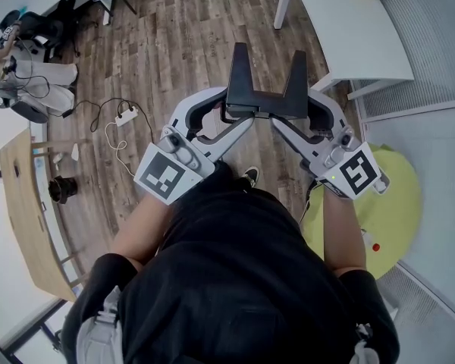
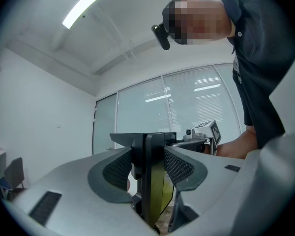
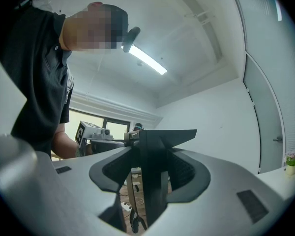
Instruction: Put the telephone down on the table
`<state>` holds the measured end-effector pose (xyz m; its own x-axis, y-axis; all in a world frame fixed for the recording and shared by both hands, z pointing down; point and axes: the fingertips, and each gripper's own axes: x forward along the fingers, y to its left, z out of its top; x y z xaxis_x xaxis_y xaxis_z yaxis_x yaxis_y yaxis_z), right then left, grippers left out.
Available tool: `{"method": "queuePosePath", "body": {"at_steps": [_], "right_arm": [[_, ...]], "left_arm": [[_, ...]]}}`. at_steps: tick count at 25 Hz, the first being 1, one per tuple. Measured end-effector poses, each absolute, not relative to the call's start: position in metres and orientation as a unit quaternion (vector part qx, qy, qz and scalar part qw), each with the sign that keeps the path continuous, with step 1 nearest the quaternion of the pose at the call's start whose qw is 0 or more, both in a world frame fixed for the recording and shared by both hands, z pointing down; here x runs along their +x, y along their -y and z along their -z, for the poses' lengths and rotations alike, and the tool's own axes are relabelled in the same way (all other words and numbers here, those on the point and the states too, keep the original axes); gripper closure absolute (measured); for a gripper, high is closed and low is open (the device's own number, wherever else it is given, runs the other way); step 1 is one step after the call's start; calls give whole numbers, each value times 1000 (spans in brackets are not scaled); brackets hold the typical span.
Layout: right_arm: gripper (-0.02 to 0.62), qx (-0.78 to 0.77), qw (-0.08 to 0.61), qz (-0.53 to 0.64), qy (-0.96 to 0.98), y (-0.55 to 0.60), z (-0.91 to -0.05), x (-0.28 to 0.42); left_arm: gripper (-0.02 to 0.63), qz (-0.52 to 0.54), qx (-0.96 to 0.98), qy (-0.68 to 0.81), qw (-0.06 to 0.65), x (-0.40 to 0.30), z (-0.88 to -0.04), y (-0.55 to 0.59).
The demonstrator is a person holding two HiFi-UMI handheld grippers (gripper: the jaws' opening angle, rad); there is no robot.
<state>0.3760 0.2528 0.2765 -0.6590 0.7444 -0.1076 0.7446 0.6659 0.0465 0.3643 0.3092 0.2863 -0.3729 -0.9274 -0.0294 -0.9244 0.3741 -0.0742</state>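
Telephone (image 1: pixel 266 103): black, a flat bar with two prongs pointing away from the person, held up between both grippers above the wooden floor (image 1: pixel 174 44); it rests on no tabletop.
Left gripper (image 1: pixel 235 114): jaws closed on the telephone's left end. In the left gripper view, its mesh pads (image 2: pixel 118 171) press the dark body from both sides.
Right gripper (image 1: pixel 294 116): clamped on the telephone's right end, with pads (image 3: pixel 183 173) tight against it.
Tabletop (image 1: pixel 349 29): white, well beyond the right gripper, ahead and to its right.
Mat (image 1: pixel 398 203): yellow-green and round, on the floor just right of the right gripper.
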Motion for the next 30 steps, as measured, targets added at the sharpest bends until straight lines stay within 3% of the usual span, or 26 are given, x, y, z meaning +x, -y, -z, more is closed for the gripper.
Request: {"method": "queuePosePath", "body": {"at_steps": [9,30], "right_arm": [[369,400,61,-5,-914,-260,-284,367],[370,358,43,-12,-933,-266,-261,183]], "left_arm": [[399,21,-568,-822,44,353,-292,-315],[399,0,-608,-793,41,165,-272,-320]]}}
